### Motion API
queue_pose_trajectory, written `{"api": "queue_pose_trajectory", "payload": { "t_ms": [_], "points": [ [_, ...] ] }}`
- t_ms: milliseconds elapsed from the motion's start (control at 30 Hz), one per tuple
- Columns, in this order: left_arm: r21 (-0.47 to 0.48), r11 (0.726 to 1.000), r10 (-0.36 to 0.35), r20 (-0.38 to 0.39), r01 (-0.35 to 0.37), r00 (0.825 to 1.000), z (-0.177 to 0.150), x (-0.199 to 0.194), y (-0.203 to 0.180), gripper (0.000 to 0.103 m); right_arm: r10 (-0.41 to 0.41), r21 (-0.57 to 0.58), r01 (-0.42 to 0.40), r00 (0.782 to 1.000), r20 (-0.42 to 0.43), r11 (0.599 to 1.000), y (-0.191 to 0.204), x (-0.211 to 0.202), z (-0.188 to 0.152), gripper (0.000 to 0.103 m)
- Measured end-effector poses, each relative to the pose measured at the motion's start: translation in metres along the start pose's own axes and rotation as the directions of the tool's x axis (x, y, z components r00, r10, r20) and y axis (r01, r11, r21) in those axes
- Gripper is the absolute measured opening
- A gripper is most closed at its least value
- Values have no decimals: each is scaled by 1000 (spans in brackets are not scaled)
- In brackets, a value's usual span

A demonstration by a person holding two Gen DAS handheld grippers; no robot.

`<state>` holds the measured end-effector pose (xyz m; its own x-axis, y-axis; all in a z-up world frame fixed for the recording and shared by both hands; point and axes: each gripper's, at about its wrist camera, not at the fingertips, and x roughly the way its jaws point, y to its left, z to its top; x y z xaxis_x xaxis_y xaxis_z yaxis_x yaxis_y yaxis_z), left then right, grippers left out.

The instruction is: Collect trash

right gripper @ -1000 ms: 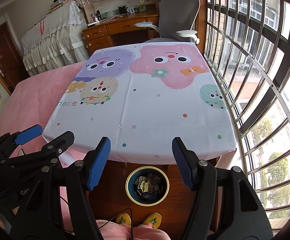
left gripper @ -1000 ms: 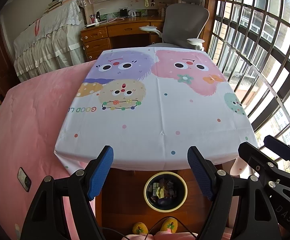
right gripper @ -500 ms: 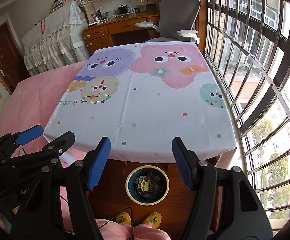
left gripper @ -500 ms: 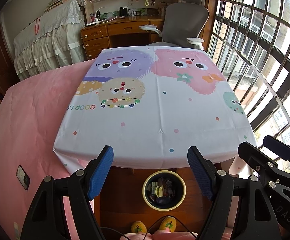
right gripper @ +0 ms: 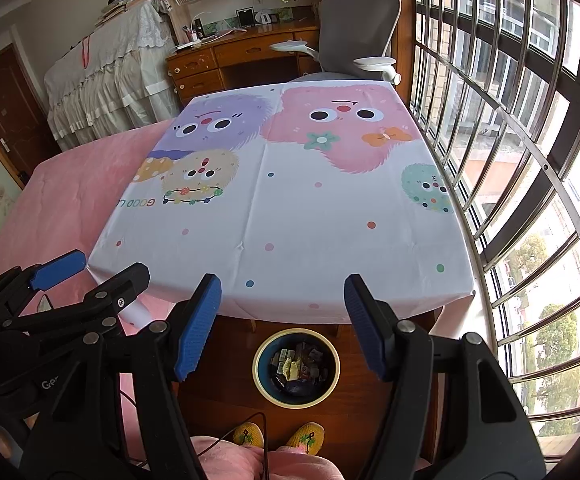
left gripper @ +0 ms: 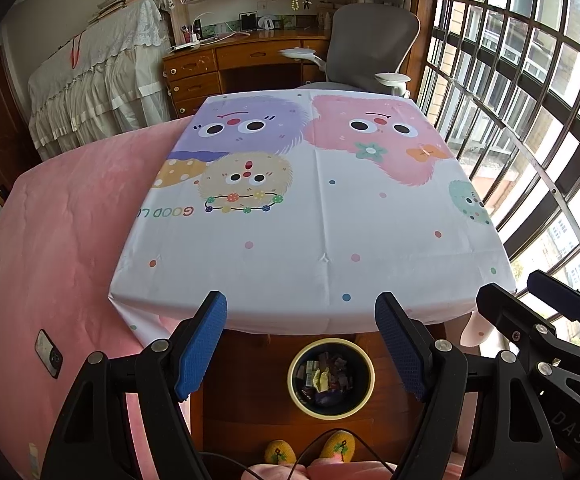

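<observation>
A round bin (left gripper: 331,377) with a yellow rim and dark inside stands on the wooden floor below the table's near edge; wrappers and scraps (left gripper: 324,376) lie in it. The same bin (right gripper: 296,367) shows in the right wrist view. My left gripper (left gripper: 302,334) hangs open above the bin with nothing between its blue pads. My right gripper (right gripper: 281,312) is open too and holds nothing. Each gripper appears at the edge of the other's view. The table (left gripper: 318,216) wears a white cloth with cartoon monsters, and no loose trash shows on it.
A pink bed (left gripper: 49,240) lies to the left with a phone (left gripper: 48,353) on it. A desk (left gripper: 241,64) and grey office chair (left gripper: 370,48) stand behind the table. Barred windows (right gripper: 510,120) run along the right. A person's yellow slippers (right gripper: 277,436) are by the bin.
Both grippers have drifted back slightly, so the table sits a little higher in view. Both stayed open.
</observation>
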<state>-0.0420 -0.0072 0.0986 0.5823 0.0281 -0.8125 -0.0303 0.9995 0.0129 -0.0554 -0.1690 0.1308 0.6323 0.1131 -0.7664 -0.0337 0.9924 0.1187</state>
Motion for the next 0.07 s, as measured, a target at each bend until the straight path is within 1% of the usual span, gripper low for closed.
{"api": "queue_pose_trajectory", "payload": {
  "t_ms": [67],
  "points": [
    [-1, 1000, 3, 0, -3, 1000, -5, 1, 0, 78, 0, 0, 0, 1000, -1, 1000, 0, 0, -1, 61]
  ]
}}
